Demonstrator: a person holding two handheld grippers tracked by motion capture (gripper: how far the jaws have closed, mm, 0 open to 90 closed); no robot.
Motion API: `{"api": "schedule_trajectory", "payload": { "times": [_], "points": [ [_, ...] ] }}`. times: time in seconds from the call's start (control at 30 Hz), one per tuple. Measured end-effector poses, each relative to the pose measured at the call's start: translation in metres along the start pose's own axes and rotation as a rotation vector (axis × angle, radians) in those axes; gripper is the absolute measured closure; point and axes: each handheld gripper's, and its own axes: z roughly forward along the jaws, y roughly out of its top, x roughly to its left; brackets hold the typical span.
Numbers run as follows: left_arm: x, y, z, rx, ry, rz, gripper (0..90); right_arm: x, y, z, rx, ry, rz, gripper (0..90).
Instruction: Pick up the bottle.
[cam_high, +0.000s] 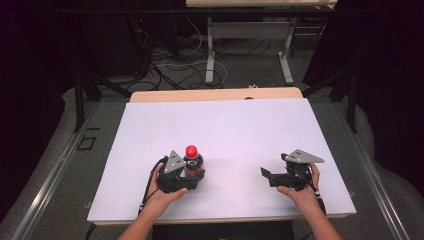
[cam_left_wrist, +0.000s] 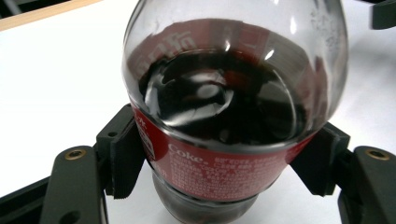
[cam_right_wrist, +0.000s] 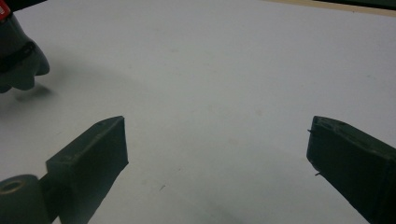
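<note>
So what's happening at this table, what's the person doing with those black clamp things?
A person holds a two-jaw gripper in each hand over a white table. The left gripper is clamped on the red label of a cola bottle with a red cap, which is partly full of dark drink. The right gripper sits off to the side with its jaws wide apart and nothing between them.

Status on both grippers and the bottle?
Left gripper shut on cola bottle, red cap on. Right gripper open, empty. White table ahead.
</note>
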Motion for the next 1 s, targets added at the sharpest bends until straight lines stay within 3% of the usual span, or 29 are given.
{"api": "schedule_trajectory", "payload": {
  "times": [0.1, 0.23, 0.27, 0.4, 0.5, 0.57, 0.77, 0.83, 1.0],
  "points": [
    [-0.007, 0.005, 0.001, -0.013, -0.024, -0.028, 28.8, 0.005, 0.004, -0.002, -0.012, 0.011, -0.009, 6.2],
    [-0.016, 0.012, 0.002, -0.034, -0.011, -0.018, 28.8, 0.019, 0.016, -0.007, -0.032, 0.039, -0.023, 11.6],
    [-0.018, 0.014, 0.001, -0.037, -0.014, -0.021, 28.8, 0.025, 0.021, -0.011, -0.038, 0.049, -0.024, 15.8],
    [-0.027, 0.022, 0.002, -0.033, 0.008, -0.015, 28.8, 0.051, 0.045, -0.024, -0.091, 0.08, -0.041, 18.7],
    [-0.03, 0.024, 0.003, -0.009, 0.001, -0.026, 28.8, 0.069, 0.061, -0.03, -0.114, 0.109, -0.06, 20.1],
    [-0.034, 0.023, 0.003, -0.006, 0.009, -0.016, 28.8, 0.081, 0.071, -0.033, -0.126, 0.1, -0.084, 23.5],
    [-0.037, 0.018, 0.005, 0.003, 0.018, -0.014, 28.9, 0.103, 0.096, -0.026, -0.139, 0.108, -0.073, 28.9],
    [-0.038, 0.017, 0.005, -0.001, 0.018, -0.014, 28.8, 0.11, 0.1, -0.022, -0.158, 0.099, -0.082, 31.1],
    [-0.041, 0.015, 0.004, 0.002, 0.004, 0.001, 28.8, 0.127, 0.101, -0.012, -0.146, 0.09, -0.081, 30.8]
  ]
}}
